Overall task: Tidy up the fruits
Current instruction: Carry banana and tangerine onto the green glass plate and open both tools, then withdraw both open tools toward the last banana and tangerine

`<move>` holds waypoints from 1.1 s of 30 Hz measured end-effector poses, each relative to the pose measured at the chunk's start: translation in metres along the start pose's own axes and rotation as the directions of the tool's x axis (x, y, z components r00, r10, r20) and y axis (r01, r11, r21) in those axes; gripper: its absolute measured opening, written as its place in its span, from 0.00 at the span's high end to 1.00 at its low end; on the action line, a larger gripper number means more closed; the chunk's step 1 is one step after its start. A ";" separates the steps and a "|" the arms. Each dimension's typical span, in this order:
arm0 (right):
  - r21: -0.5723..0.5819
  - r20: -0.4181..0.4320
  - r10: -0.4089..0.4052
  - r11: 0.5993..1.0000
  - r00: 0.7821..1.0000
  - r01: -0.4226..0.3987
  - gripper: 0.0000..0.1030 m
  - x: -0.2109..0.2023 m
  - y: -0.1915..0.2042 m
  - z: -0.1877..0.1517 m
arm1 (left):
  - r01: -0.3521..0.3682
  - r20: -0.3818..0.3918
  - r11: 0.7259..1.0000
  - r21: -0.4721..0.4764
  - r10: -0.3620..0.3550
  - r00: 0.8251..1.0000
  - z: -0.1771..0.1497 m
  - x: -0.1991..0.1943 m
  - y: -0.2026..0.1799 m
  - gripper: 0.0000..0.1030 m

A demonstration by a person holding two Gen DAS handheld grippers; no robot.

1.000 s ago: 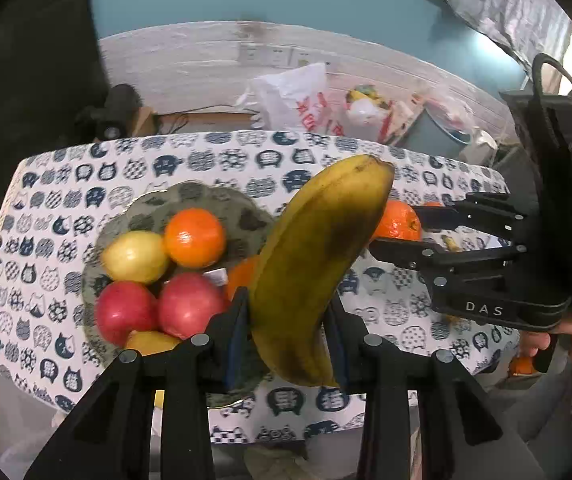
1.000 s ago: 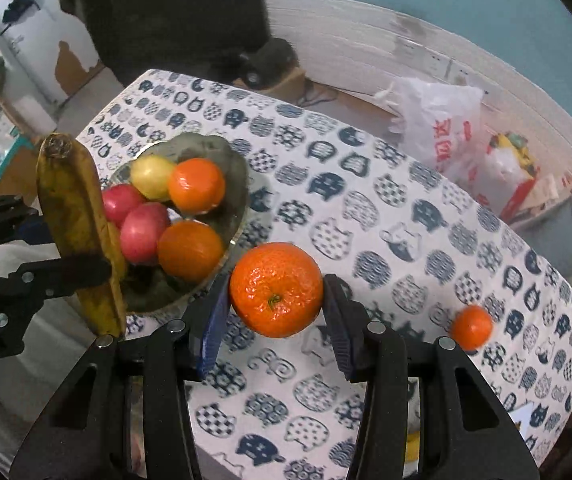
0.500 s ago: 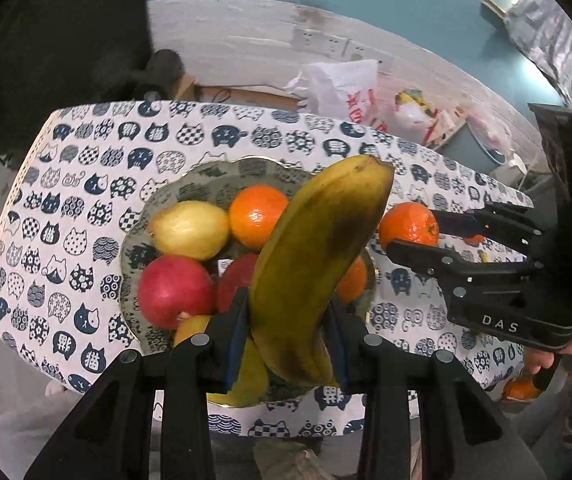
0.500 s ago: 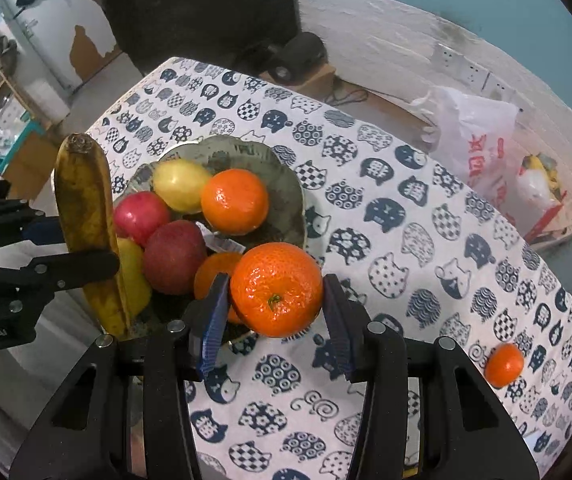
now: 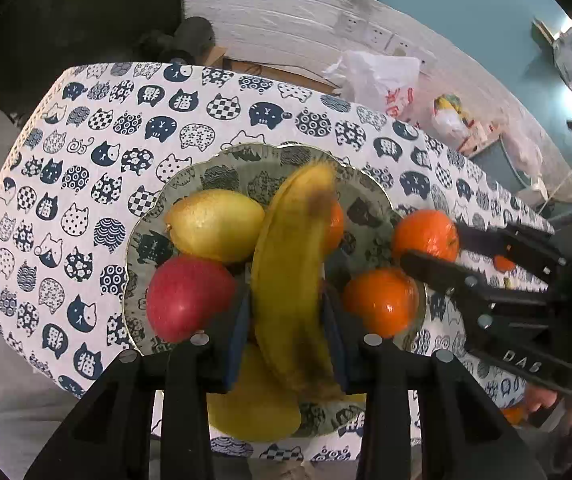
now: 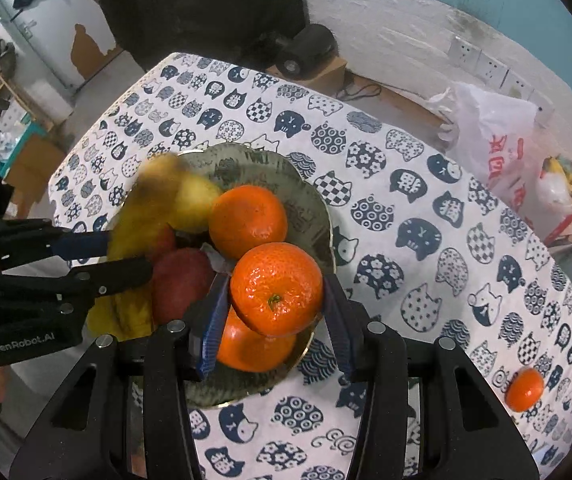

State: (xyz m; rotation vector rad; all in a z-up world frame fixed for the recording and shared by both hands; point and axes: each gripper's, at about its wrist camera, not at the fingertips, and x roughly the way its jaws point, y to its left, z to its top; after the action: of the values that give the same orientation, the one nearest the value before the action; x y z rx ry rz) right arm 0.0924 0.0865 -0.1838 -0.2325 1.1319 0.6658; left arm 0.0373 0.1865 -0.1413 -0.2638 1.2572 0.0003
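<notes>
The left claw is clamped on a yellow banana with brown spotting, its blue pads pressing the fruit's sides, and the banana stands nearly upright over the middle of a patterned plate, its tip blurred. The right claw grips a mandarin by its sides, stem end facing the camera, hanging above the near rim of the same plate. On the plate lie a yellow lemon at the far left, a red apple just in front of it, another yellow fruit at the near edge partly hidden behind the left claw, and an orange at the right; one more orange sits toward the back, touching the lemon. The plate rests on a surface covered with a white cloth printed with dark blue cat heads. A lone small mandarin lies on the cloth well apart from the plate, toward the right. Beyond the surface, a white plastic bag with red lettering sits on the floor against a whitewashed wall.
</notes>
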 end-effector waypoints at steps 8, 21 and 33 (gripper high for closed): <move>0.022 -0.025 0.016 1.000 1.000 -0.016 0.56 0.018 0.000 0.007 | -0.028 -0.003 0.999 -0.028 0.028 1.000 0.004 0.007 0.007 0.63; 0.050 -0.039 0.013 0.999 0.999 -0.011 0.48 0.027 -0.001 0.010 | -0.041 0.019 0.998 -0.048 0.042 0.999 0.004 -0.003 0.015 0.42; 0.107 0.025 -0.037 0.994 0.999 0.034 0.40 -0.019 -0.020 0.002 | -0.015 0.099 1.000 -0.016 0.017 0.995 0.006 -0.034 -0.006 0.31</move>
State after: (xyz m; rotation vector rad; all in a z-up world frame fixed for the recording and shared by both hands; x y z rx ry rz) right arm 0.1014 0.0645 -0.1693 -0.1519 1.1314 0.5740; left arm 0.0333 0.1869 -0.1061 -0.2634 1.1608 0.0362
